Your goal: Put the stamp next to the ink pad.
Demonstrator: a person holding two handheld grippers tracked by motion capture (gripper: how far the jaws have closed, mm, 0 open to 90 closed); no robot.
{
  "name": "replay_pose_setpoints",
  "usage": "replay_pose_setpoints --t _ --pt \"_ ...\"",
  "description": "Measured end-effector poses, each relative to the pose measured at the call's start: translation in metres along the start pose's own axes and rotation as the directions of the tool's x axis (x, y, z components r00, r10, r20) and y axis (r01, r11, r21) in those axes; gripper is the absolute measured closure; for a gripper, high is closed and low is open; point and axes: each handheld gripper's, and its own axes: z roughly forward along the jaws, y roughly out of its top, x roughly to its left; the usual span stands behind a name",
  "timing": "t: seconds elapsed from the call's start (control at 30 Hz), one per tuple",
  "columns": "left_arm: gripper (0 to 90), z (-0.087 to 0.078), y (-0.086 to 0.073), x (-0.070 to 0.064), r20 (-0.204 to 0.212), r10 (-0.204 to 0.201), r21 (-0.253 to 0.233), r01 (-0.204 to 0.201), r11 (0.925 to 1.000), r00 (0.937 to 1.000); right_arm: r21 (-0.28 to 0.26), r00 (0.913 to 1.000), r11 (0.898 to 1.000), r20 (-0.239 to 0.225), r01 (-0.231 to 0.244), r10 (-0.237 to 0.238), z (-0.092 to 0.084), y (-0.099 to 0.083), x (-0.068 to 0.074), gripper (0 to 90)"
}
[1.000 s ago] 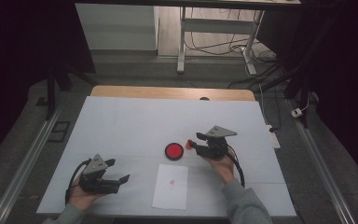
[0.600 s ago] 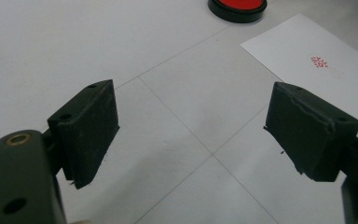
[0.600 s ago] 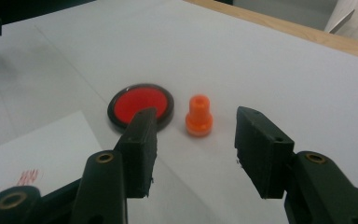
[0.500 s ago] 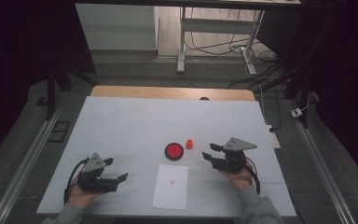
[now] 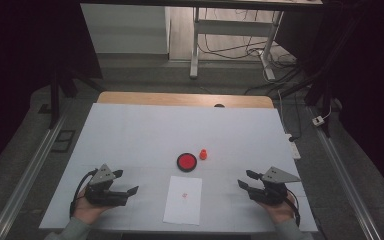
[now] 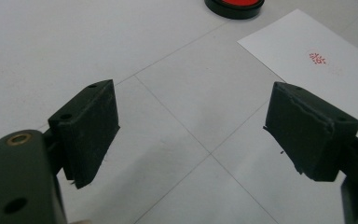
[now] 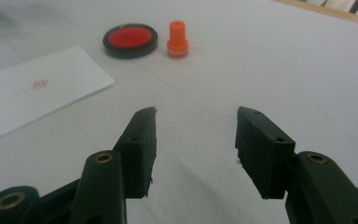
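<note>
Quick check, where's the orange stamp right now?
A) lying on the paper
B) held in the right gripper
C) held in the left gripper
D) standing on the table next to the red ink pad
D: the stamp stands upright on the table just beside the ink pad, off the paper; the right gripper and left gripper are both open and empty, apart from it.

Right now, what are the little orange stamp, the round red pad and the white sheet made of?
The orange stamp looks like smooth plastic: one even bright colour, slightly glossy. The round pad seems to have a black plastic rim with a matte red middle, probably inked felt or sponge, though that is a guess. The white sheet looks like thin matte paper: it lies flat with crisp edges and carries a small red stamped mark.
</note>
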Motion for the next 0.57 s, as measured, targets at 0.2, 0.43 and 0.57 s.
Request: replay_pose_setpoints --t 0.2,0.43,0.57 --pt "17.1 0.0015 -0.0003 -0.0004 -0.002 0.001 0.008 -0.001 1.0000 1.0000 0.013 0.9998 1.000 0.014 -0.012 0.012 -0.0091 -0.0096 -0.0050 47.8" --pt "17.1 0.0020 -0.0007 0.0000 -0.005 0.001 0.011 -0.001 0.9999 1.0000 0.014 0.9999 1.000 0.010 -0.001 0.001 -0.0098 -0.0076 -0.0042 47.7" --pt "17.1 0.0015 -0.0008 0.0003 -0.009 0.002 0.008 -0.002 1.0000 1.0000 0.013 0.9999 1.000 0.010 0.005 -0.006 -0.0114 -0.0060 -0.0044 47.6"
